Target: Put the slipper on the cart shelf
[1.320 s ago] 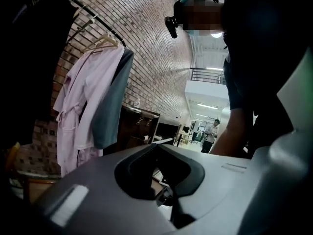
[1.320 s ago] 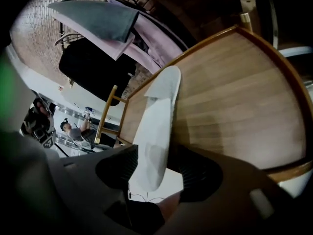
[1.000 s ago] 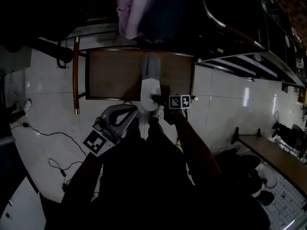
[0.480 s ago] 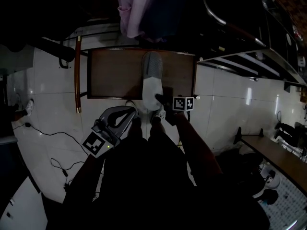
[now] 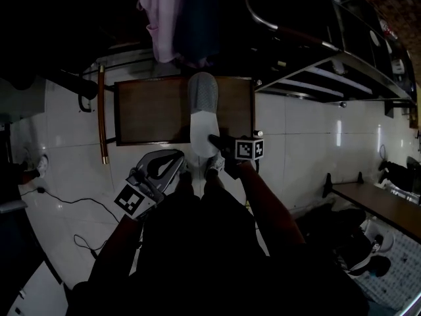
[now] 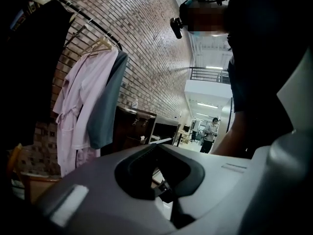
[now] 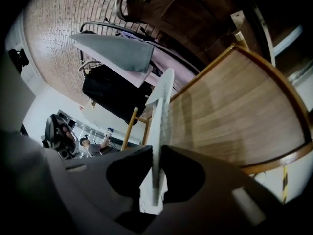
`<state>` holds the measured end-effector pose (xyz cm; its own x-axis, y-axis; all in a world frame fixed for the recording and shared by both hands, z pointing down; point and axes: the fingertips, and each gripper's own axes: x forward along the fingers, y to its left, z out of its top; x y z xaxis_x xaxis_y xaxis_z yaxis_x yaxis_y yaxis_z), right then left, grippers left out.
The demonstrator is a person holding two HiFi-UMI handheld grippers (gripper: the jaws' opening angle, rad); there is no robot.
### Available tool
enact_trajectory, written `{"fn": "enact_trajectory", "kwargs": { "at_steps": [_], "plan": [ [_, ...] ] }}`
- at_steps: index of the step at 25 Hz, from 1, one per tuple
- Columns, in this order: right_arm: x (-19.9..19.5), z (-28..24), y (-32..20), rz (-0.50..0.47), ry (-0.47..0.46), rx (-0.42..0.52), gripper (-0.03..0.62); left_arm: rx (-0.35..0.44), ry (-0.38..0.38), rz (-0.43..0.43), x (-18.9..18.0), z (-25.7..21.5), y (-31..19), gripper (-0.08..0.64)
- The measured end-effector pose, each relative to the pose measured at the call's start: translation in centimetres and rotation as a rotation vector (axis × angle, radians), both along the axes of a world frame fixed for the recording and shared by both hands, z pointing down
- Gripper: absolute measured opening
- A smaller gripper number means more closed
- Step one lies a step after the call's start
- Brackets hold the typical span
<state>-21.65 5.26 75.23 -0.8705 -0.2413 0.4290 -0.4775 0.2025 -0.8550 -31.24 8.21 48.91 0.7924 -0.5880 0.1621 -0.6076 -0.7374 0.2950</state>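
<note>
- One cart shelf is recorded ahead of both grippers.
- One slipper is clamped at its heel by the right gripper and extends forward over the shelf.
- The left gripper is held closed and empty beside the right.
- The clamp is found unchanged from the earlier frame.

Slipper: grey toe part, pale heel part. It lies lengthwise over the brown wooden bench, toe toward the far edge and heel past the near edge. Right tongs are clamped on the heel. Contact with the bench cannot be determined.
</note>
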Motion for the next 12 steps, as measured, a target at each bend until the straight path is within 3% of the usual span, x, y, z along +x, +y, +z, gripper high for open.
{"fn": "enact_trajectory", "kwargs": {
  "at_steps": [12],
  "plan": [
    [1.7,-15.1,1.4,0.01,-0.131,0.235,0.061,0.073,0.036,-0.033,2.1,-5.3,0.1,0.002]
  ]
}}
